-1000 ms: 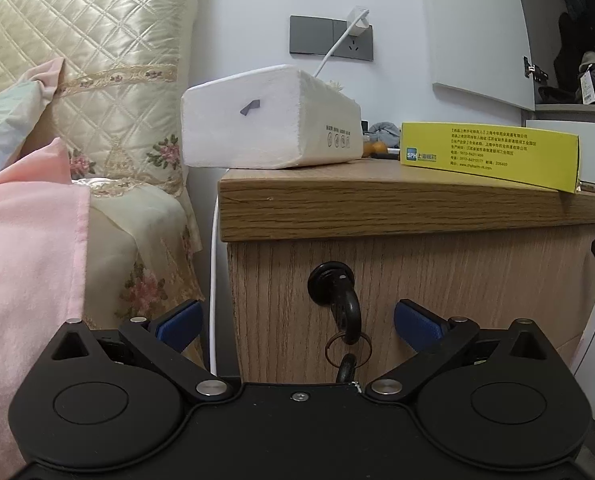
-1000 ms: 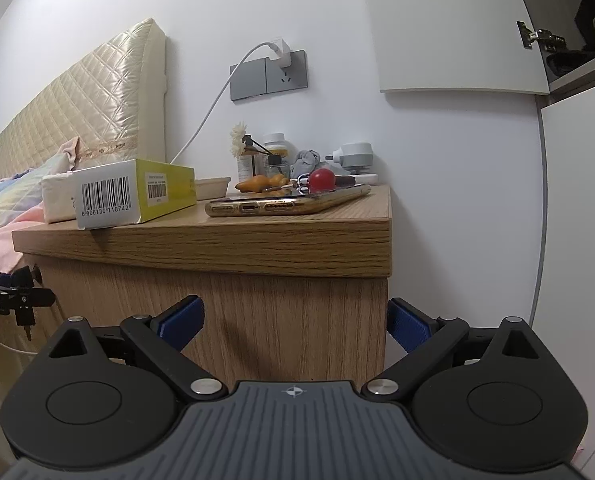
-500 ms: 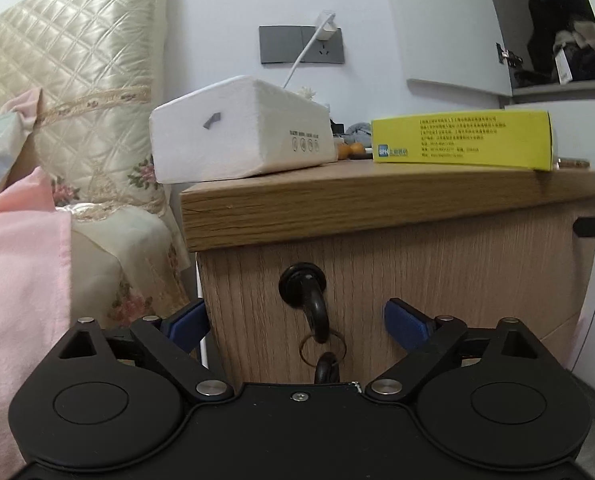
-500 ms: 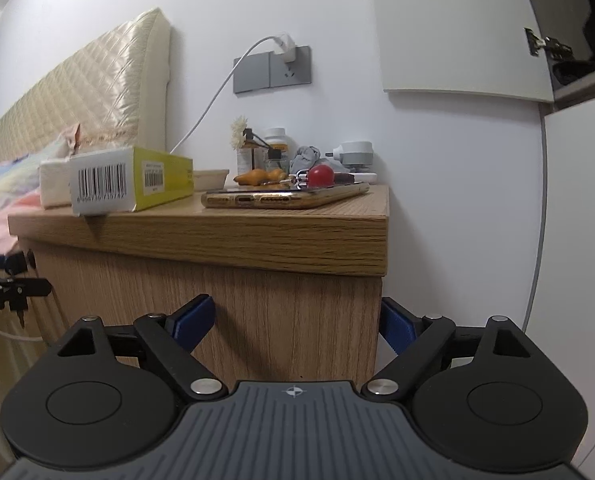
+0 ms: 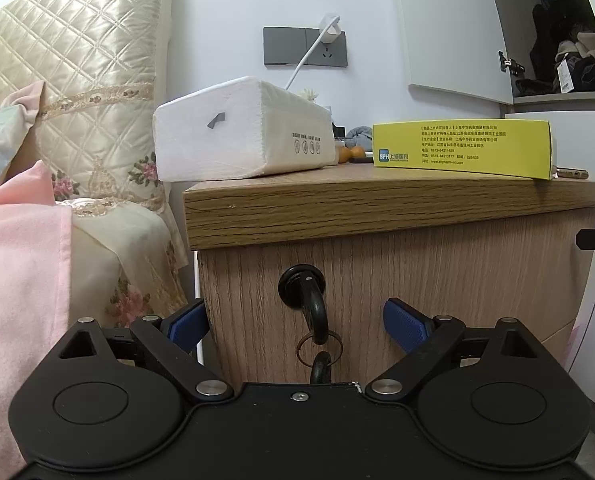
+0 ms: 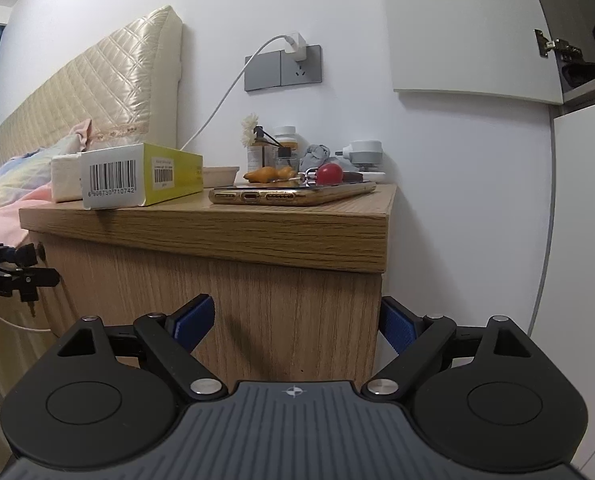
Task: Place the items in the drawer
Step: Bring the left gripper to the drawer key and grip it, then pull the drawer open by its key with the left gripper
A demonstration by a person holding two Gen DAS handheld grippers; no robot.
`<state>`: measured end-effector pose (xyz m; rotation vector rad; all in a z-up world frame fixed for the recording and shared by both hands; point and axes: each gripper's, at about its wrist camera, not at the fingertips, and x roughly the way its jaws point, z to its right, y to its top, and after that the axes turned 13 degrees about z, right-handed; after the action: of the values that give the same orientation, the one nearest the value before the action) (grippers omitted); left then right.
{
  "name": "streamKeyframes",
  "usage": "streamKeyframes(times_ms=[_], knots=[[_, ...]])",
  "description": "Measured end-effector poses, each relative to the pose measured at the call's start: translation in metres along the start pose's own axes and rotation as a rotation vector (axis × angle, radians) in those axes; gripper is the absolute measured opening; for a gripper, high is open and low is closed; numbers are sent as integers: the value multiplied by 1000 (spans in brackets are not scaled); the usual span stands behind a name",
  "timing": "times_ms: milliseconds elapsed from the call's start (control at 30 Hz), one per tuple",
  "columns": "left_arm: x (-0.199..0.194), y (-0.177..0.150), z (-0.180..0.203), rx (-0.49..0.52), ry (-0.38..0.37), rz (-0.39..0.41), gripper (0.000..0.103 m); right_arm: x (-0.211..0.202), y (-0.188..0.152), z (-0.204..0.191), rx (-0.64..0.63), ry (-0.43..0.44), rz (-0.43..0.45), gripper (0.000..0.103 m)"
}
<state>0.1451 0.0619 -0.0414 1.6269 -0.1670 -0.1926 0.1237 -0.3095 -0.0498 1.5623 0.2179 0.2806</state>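
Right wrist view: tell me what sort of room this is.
Most likely a bedroom: a padded headboard and bedding sit beside a wooden nightstand holding a phone, with a wardrobe alongside.

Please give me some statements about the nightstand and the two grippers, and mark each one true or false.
1. A key hangs in the drawer lock. True.
2. The left gripper grips the key. False: its fingers are spread wide, either side of the key.
3. The yellow box lies on the nightstand. True.
4. The phone is in the right gripper. False: it lies on the nightstand; that gripper is open and holds nothing.
5. The drawer is open. False: its front sits shut.
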Motion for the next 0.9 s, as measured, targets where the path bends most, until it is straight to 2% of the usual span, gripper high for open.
streamKeyframes(times_ms=[533, 900], knots=[[-10, -1, 2, 15, -9, 3, 92, -15, 3, 7, 11, 70, -15, 90], [-37, 1, 6, 15, -21, -17, 92, -41, 7, 4, 0, 124, -29, 91]])
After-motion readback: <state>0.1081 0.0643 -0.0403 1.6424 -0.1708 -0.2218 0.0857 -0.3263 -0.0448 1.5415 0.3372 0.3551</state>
